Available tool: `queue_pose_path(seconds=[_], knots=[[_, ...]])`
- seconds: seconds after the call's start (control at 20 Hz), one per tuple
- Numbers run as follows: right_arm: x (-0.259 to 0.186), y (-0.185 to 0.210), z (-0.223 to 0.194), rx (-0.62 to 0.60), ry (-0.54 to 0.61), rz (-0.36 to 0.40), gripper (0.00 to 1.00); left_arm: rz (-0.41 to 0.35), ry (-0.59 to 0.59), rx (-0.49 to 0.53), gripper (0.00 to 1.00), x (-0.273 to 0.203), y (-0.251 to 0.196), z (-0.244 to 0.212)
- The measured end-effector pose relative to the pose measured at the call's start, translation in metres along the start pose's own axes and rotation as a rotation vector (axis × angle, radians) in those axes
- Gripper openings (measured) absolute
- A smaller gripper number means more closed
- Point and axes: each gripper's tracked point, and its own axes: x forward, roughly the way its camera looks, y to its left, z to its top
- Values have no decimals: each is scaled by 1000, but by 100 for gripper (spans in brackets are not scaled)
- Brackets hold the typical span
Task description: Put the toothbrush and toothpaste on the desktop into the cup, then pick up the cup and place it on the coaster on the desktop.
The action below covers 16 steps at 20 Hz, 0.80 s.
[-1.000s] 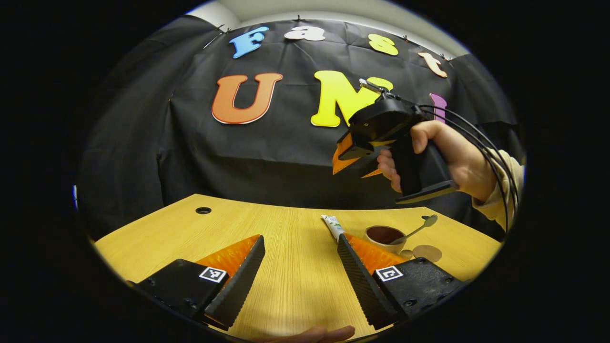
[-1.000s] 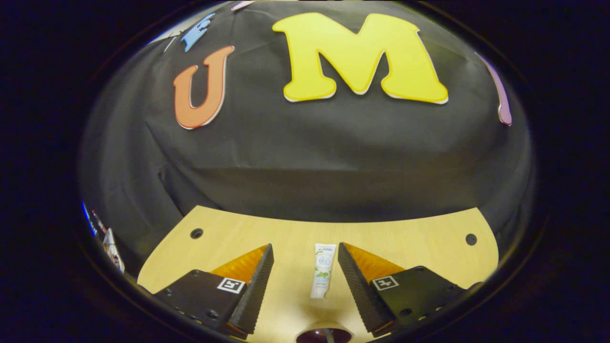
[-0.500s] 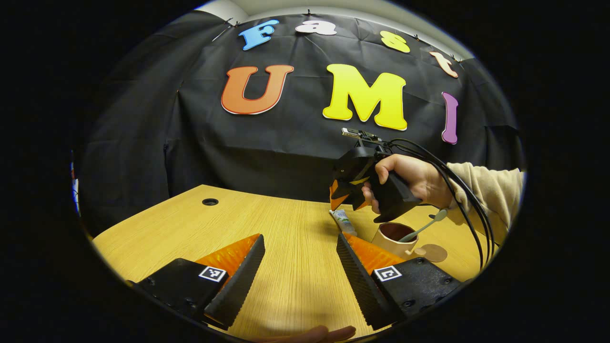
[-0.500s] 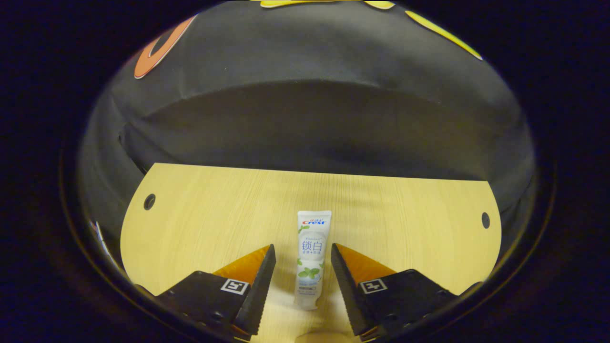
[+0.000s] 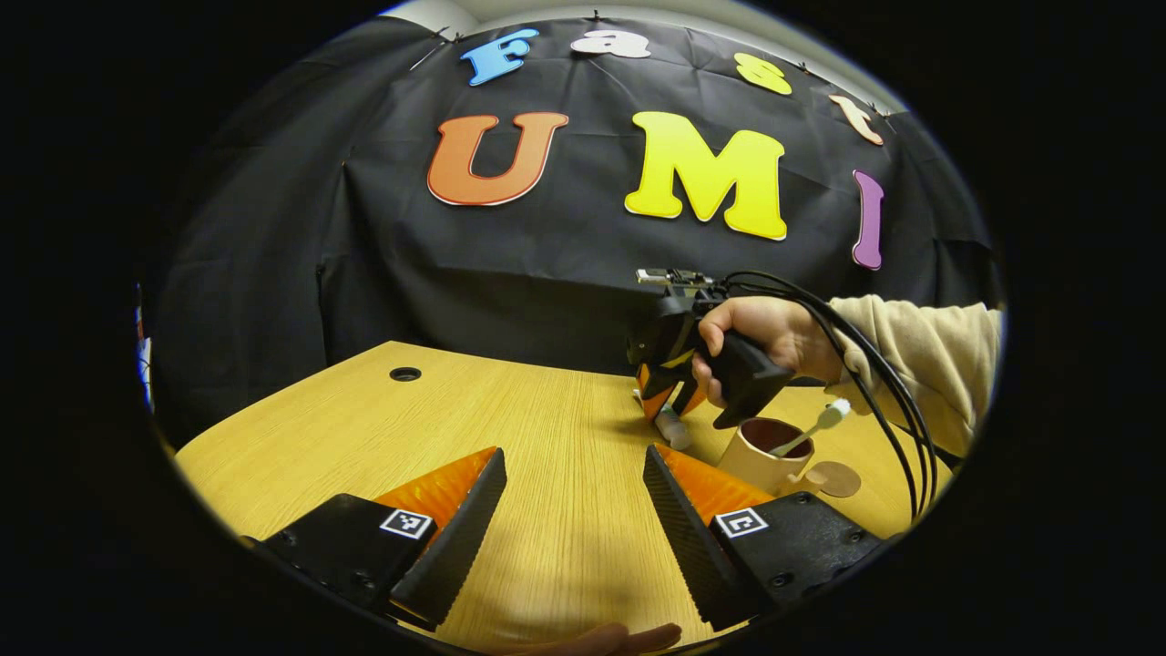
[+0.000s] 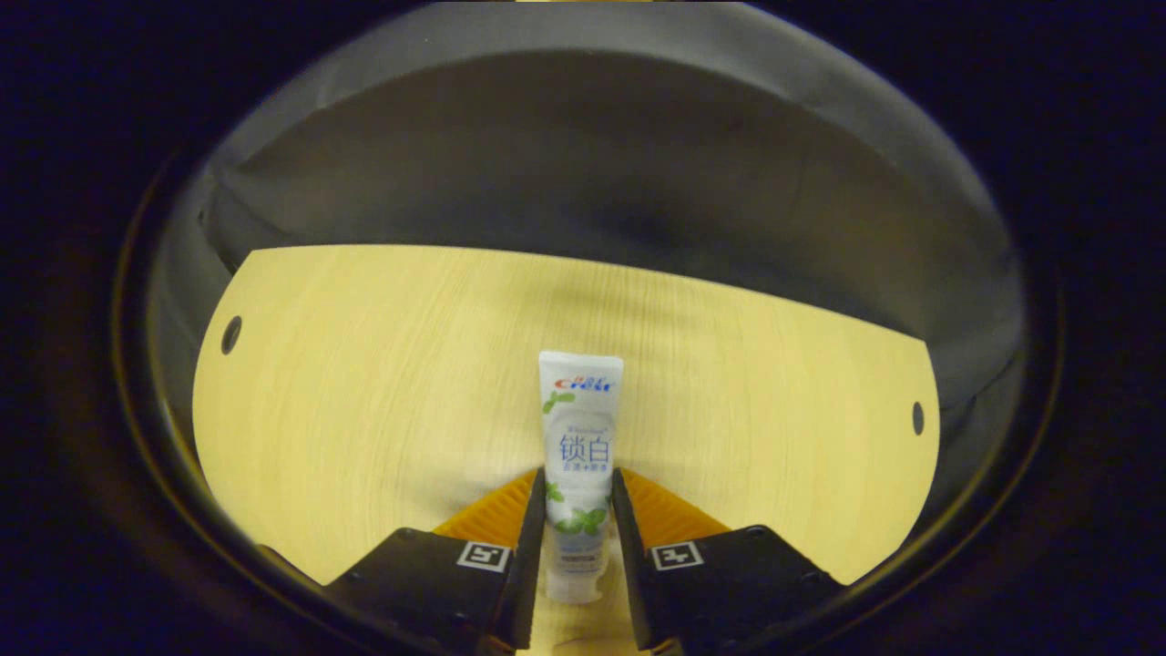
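Observation:
In the right gripper view, a white toothpaste tube point(image 6: 580, 428) lies flat on the wooden desk point(image 6: 364, 383). My right gripper point(image 6: 578, 499) is shut on its lower half, one finger pressing each side. In the left gripper view, the same right gripper point(image 5: 665, 401) is held low over the desk by a hand, with the toothpaste point(image 5: 673, 428) under it. Beside it stands a beige cup point(image 5: 758, 456) with a toothbrush point(image 5: 820, 424) leaning inside. A round coaster point(image 5: 834, 478) lies just right of the cup. My left gripper point(image 5: 574, 465) hovers open over bare desk.
The desk has cable holes at the far left point(image 5: 405, 374) point(image 6: 230, 334) and the far right point(image 6: 917, 418). The black cloth wall closes off the desk's back edge. A sleeve point(image 5: 929, 355) and trailing cables point(image 5: 874, 364) reach in above the cup.
My right gripper came down onto the desk and its fingers closed in from either side of the toothpaste until they pressed on it. The left gripper stayed open and barely moved.

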Motion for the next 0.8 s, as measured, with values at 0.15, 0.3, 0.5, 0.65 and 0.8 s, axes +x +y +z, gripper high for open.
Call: queue_pose_path(seconds=[0.15,0.3,0.5,0.65,0.8], knots=[[1,-2,-2,13,27,4,20,-2,-2,-3,96,-1,-1,1],[-10,-5,-1,46,23,95,18,-4,9,-3,96,1,-1,-3],[-20,-2,5,76,-108,219,18,-1,17,-7,97,2,-1,-6],[-22,-4,7,93,-258,358,18,-6,36,-15,97,2,-3,-11],[-31,-11,13,71,-429,421,17,-3,27,3,97,2,-6,-10]])
